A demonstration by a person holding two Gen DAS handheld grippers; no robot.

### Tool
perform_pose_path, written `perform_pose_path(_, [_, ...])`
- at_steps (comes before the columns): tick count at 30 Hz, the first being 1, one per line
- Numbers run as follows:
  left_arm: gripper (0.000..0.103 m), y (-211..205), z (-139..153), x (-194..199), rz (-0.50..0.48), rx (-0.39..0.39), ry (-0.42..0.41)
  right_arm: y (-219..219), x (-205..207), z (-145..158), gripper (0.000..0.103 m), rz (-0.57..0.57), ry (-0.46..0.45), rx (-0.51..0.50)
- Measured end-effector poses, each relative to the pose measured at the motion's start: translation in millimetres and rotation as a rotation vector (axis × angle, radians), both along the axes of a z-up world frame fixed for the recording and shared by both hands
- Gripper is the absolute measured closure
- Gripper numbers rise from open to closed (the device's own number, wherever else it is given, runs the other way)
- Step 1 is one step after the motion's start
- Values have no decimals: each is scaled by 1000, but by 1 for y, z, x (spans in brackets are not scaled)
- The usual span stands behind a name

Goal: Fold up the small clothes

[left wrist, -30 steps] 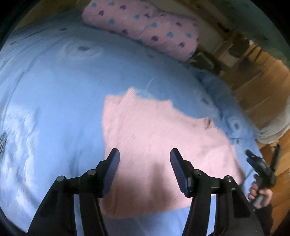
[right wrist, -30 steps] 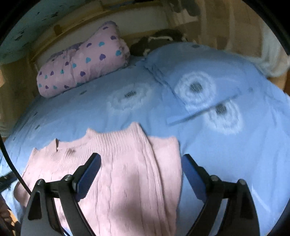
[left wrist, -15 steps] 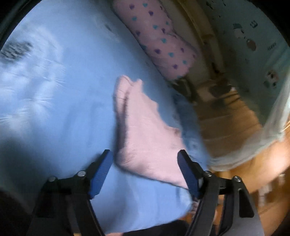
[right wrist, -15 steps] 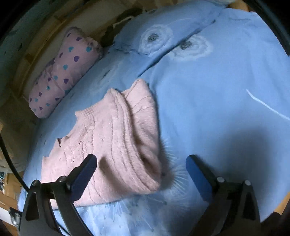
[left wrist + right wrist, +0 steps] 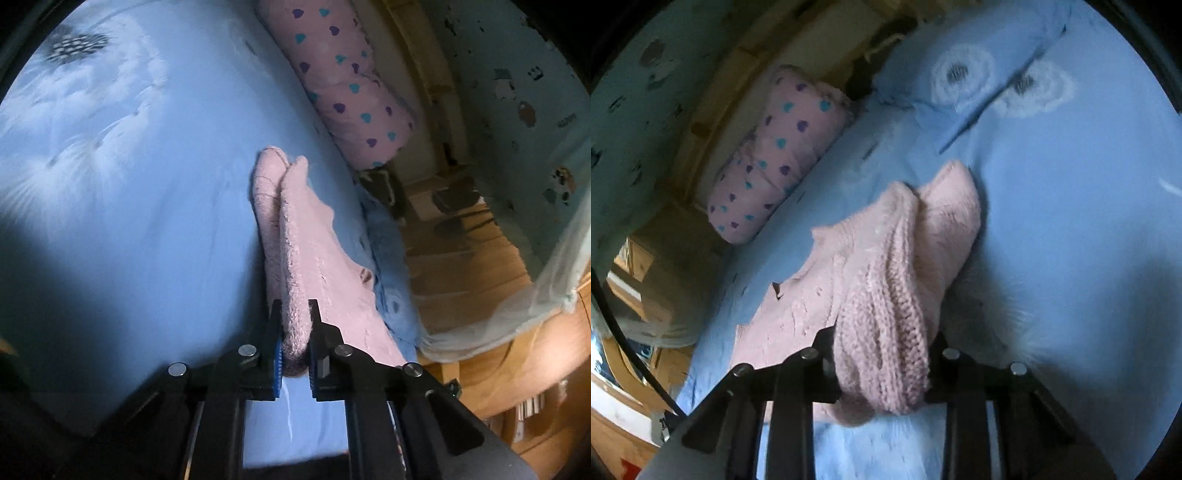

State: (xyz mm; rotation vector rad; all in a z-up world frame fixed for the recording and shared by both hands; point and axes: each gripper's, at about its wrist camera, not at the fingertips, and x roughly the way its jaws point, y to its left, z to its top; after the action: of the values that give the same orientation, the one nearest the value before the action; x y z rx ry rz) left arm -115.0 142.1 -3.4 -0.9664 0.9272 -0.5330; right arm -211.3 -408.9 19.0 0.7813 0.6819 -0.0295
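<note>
While a pink knitted sweater (image 5: 314,258) lies on the blue dandelion-print bedsheet (image 5: 147,221), its near edge is clamped from both ends. A thin fold of the knit is pinched between the pads of the left gripper (image 5: 295,325), whose jaws have just been closing and now stand narrow with the fabric squeezed between them. A thicker bunched roll of the same sweater (image 5: 886,288) is gripped by the right gripper (image 5: 882,354), whose jaws have likewise just been closing and are held apart only by the bulk of wool. Beyond both grips the garment is spread toward the far side of the sheet (image 5: 1071,221). A pink pillow with purple and teal hearts (image 5: 775,155) is seen at the bed's far edge, well apart from the sweater, and a wooden floor (image 5: 480,288) is visible beside the bed.
</note>
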Motion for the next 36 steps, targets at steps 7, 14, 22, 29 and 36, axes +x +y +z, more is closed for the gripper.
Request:
perform_pose_path(7, [103, 13, 7, -24, -30, -14, 4, 4, -38, 9, 74, 35, 38, -48])
perform_pose_path(14, [103, 17, -9, -17, -46, 47, 97, 1, -42, -1, 44, -37, 158, -184])
perform_pose_path(22, [78, 25, 55, -31, 176, 502, -153, -6, -44, 46, 31, -160, 136, -369])
perform_pose_path(29, [69, -8, 54, 53, -64, 315, -158, -12, 49, 71, 31, -29, 170, -173])
perform_pose_path(36, [69, -42, 26, 102, -125, 318, -53, -7, 126, 16, 31, 76, 340, -311])
